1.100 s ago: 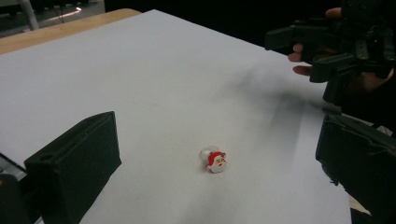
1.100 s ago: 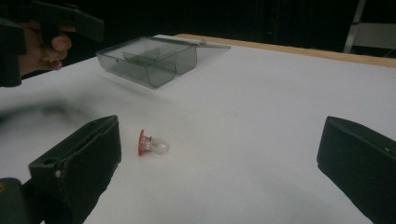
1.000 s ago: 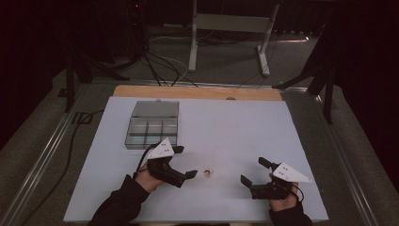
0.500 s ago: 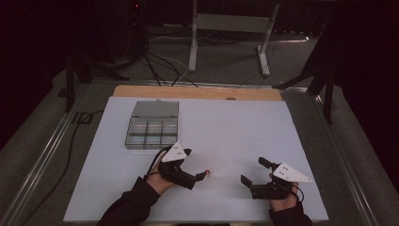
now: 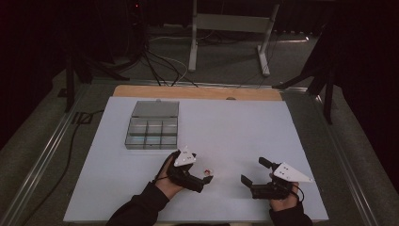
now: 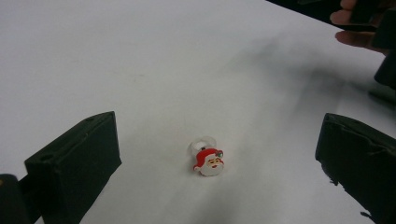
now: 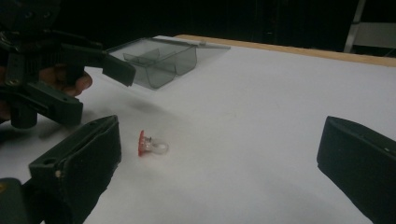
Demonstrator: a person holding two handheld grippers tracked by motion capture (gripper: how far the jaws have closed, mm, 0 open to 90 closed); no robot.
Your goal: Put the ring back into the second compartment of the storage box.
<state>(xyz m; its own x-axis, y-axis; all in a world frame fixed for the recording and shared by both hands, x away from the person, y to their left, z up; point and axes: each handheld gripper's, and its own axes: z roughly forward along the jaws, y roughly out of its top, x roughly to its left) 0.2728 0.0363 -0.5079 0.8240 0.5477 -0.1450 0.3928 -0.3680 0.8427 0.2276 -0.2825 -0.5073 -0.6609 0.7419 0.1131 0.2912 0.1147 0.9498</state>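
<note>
No brand or writing could be read anywhere; the one mark on the table [image 5: 244,122] was the Santa face on the ring [image 6: 208,158], red cap, white beard, set on a clear band; the ring lay on the bare white top near the front edge, between the two grippers and closer to the left one. The left gripper [image 5: 203,178] hovered just beside it with its jaws spread wide and nothing between them; in the left gripper view the ring sat in the gap, touching neither jaw, face turned toward the camera. The right gripper [image 5: 253,173] stood well apart to the right, jaws likewise spread and empty.

The high view showed the ring as a small red speck [image 5: 206,170], the face too small to make out; it did show the whole layout, the grey box [image 5: 151,126] of compartments back on the left with its lid open behind it, the wooden strip [image 5: 197,92] along the far edge, and cables [image 5: 160,66] on the floor beyond. The right gripper view gave the ring [image 7: 150,143] edge-on, so the red disc stood upright on its rim with the clear band beside it on the table; it also caught the left gripper [image 7: 100,77] from the front, held above the table, and the box [image 7: 163,58] as clear smoked plastic with dividers.
</note>
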